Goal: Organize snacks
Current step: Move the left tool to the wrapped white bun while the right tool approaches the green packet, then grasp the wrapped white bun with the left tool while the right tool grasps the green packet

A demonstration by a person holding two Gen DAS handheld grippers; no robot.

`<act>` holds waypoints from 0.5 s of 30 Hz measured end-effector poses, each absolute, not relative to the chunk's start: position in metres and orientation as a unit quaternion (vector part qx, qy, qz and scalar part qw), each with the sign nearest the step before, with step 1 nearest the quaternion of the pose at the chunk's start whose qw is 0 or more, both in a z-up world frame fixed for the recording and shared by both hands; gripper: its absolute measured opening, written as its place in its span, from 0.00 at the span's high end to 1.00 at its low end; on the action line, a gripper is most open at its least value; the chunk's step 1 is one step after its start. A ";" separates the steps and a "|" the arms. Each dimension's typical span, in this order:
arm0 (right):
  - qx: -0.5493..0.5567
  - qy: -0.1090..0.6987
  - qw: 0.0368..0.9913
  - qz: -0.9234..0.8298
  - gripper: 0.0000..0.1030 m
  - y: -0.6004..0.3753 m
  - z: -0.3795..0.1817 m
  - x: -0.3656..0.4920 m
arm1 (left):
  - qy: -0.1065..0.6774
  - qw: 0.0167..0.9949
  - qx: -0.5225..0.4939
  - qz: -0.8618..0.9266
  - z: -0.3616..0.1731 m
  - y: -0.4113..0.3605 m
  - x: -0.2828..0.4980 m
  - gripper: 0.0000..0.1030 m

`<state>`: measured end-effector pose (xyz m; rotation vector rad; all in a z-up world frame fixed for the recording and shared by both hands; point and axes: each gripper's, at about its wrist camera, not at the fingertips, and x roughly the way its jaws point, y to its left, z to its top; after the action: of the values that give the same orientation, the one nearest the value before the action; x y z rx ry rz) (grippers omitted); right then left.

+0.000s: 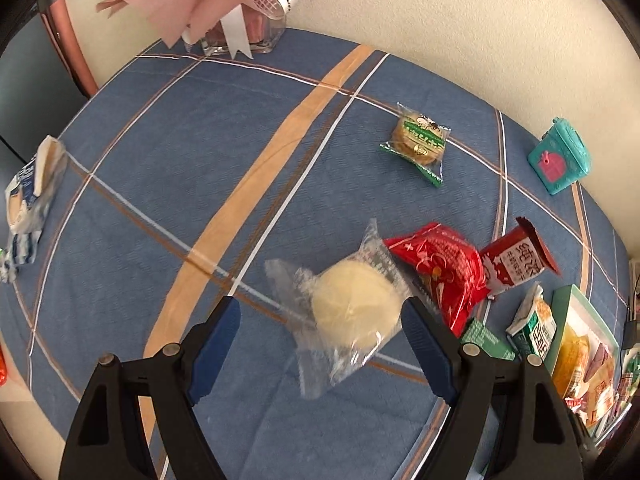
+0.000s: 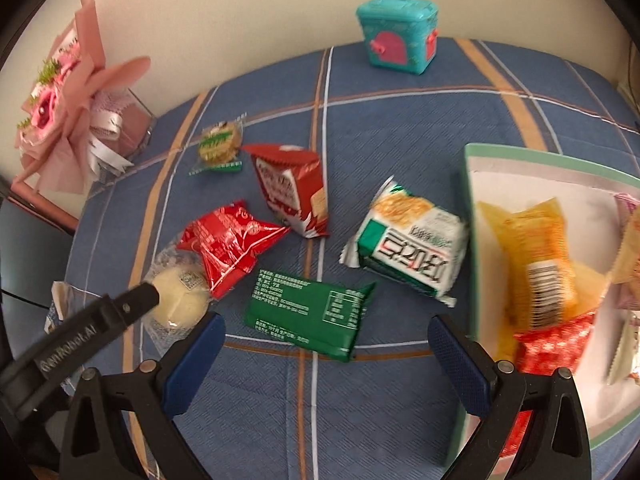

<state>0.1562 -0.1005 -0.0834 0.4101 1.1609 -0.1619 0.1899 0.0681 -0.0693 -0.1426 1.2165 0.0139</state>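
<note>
My left gripper point(image 1: 320, 312) is open, its jaws on either side of a pale round cake in a clear wrapper point(image 1: 354, 310), which lies on the blue checked cloth point(image 1: 200, 152). The cake also shows in the right wrist view point(image 2: 176, 300), with the left gripper's finger point(image 2: 132, 304) beside it. My right gripper point(image 2: 326, 334) is open and empty above a green packet point(image 2: 310, 318). Nearby lie a crinkled red packet point(image 2: 228, 240), a red biscuit pack point(image 2: 292, 192) and a white-green pack point(image 2: 412, 240). A green-rimmed box point(image 2: 472, 240) at the right holds several snacks.
A teal toy box point(image 2: 396, 34) stands at the back by the wall. A pink bouquet in a glass vase point(image 2: 72, 120) stands at the back left. A green cookie pack point(image 1: 420, 142) lies mid-cloth. A blue-white packet point(image 1: 32, 192) lies at the left edge.
</note>
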 end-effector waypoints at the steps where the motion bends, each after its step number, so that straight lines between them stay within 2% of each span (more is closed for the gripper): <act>1: 0.191 0.545 0.813 -0.075 0.00 -0.099 -0.086 0.159 | 0.573 0.817 -0.068 0.004 -0.071 0.068 0.192 0.19; 15: 0.166 0.571 0.800 -0.082 0.03 -0.082 -0.118 0.185 | 0.595 0.797 -0.104 -0.020 -0.097 0.063 0.207 0.19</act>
<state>0.1846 -0.0825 -0.1181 0.3567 1.2237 -0.1757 0.2073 0.0629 -0.0968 -0.2242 1.2767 -0.0433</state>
